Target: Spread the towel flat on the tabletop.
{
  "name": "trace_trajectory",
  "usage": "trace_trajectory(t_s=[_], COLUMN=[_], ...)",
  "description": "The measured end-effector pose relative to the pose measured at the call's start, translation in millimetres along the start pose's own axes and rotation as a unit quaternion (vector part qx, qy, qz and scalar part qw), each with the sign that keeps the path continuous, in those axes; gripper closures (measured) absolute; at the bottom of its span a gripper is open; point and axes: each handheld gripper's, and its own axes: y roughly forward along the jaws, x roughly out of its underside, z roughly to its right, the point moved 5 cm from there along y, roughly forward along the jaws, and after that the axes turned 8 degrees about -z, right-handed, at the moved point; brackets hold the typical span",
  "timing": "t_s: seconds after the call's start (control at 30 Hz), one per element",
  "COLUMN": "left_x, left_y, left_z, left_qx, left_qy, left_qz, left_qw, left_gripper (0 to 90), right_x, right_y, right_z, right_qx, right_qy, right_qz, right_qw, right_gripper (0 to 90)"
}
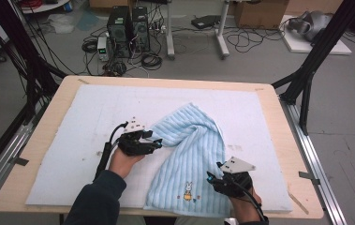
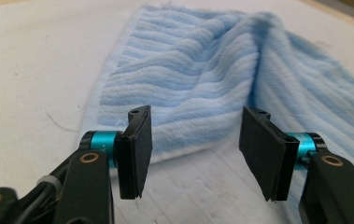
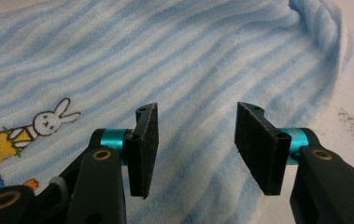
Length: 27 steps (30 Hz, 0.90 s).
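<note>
A light-blue striped towel (image 1: 191, 154) is seen lying rumpled on the white mat (image 1: 81, 136) covering the tabletop (image 1: 44, 126). The left gripper (image 1: 158, 142) is held at its left edge, fingers (image 2: 137, 149) parted, nothing gripped. The right gripper (image 1: 209, 177) is poised over its near right corner, fingers (image 3: 146, 149) likewise apart and empty.

Left hand-held gripper (image 2: 194, 149) over towel edge
Its jaws stand apart, nothing between them; the striped blue towel (image 2: 202, 70) lies crumpled toward twelve o'clock on the white desk (image 2: 34, 70).

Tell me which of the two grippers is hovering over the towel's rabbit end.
The right gripper, open, hangs over the blue striped towel close to its embroidered rabbit. The left gripper, also open, sits at the towel's plain side edge instead.
</note>
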Motion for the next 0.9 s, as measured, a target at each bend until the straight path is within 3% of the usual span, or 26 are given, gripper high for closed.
trace_trajectory(t_s=[0.27,0.33,0.4,0.47,0.5,0.53,0.6,0.77,0.9], left_x=[11.0,11.8,10.9,10.5,10.0,9.7,9.5,8.8,6.6], left_y=[33.0,35.6,34.8,33.1,32.9,32.7,31.5,27.5,22.9], left_z=[-5.7,-4.7,-6.4,-9.2,-10.8,-11.9,-16.0,-33.2,-45.5], left_qx=[-0.014,-0.028,-0.042,-0.047,-0.050,-0.053,-0.064,-0.084,-0.101], left_qy=[0.011,0.021,0.025,0.027,0.028,0.028,0.025,0.002,-0.013], left_qz=[-0.054,-0.056,-0.060,-0.064,-0.066,-0.067,-0.068,-0.066,-0.066], left_qw=[0.9984,0.9978,0.9970,0.9964,0.9962,0.9960,0.9953,0.9943,0.9926], left_gripper=[46.9,50.5,59.1,75.6,83.6,84.9,85.8,86.2,86.2], right_x=[-4.5,-5.5,-5.7,-5.7,-5.9,-6.0,-6.4,-5.7,-2.7], right_y=[3.8,6.9,11.3,15.4,17.5,19.1,22.8,22.0,18.7], right_z=[-11.8,-17.7,-23.1,-27.9,-29.9,-32.2,-35.6,-39.8,-42.8], right_qx=[-0.017,-0.023,-0.028,-0.033,-0.037,-0.041,-0.053,-0.085,-0.106], right_qy=[-0.006,-0.013,-0.021,-0.028,-0.033,-0.035,-0.048,-0.046,-0.055], right_qz=[-0.001,-0.006,-0.016,-0.028,-0.032,-0.037,-0.042,-0.047,-0.048], right_qw=[0.9998,0.9996,0.9993,0.9987,0.9982,0.9979,0.9966,0.9942,0.9916], right_gripper=[48.7,48.7,48.9,50.2,51.9,54.0,62.1,84.7,87.5])
